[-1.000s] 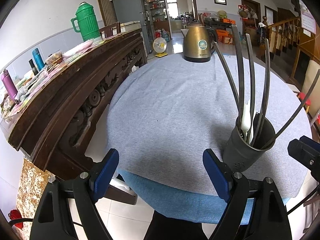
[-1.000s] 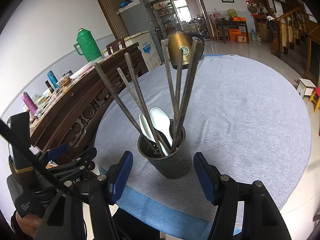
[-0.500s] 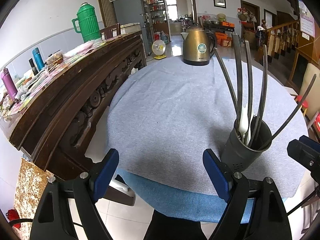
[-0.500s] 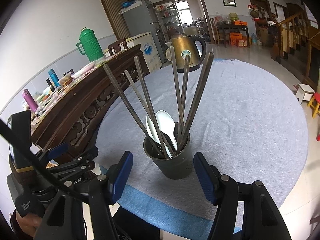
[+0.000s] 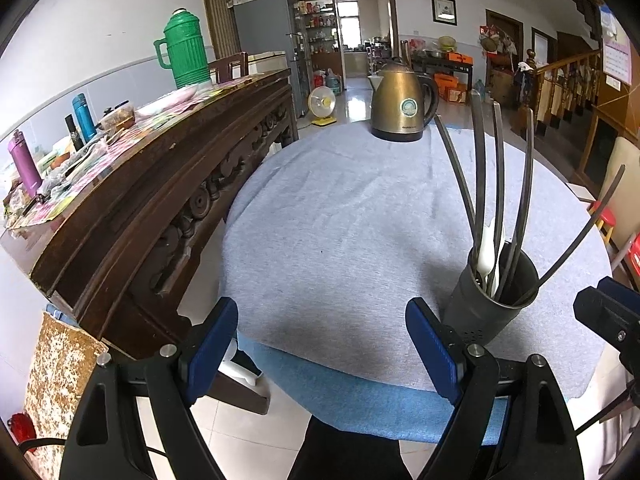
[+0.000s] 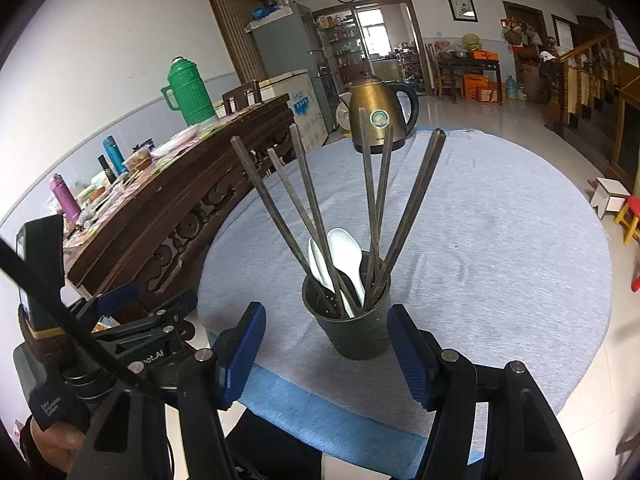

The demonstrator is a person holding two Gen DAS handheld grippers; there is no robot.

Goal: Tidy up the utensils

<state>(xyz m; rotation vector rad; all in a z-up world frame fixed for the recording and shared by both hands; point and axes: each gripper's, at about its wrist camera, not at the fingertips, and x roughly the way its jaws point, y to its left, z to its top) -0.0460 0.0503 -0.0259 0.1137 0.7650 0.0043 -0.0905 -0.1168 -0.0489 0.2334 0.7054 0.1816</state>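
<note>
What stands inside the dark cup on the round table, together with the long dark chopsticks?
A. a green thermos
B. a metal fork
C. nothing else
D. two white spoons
D: in the right wrist view two white spoons stand among the chopsticks inside the cup.

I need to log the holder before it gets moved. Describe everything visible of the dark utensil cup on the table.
The utensil cup is a dark, matte, round holder, slightly tapered, with small drain holes near its base. It stands upright on the grey tablecloth, near the table's front edge. Six long dark chopsticks fan out of it, and two white spoons stand bowl-up inside. The right gripper has its jaws open just before it, not touching.
</note>
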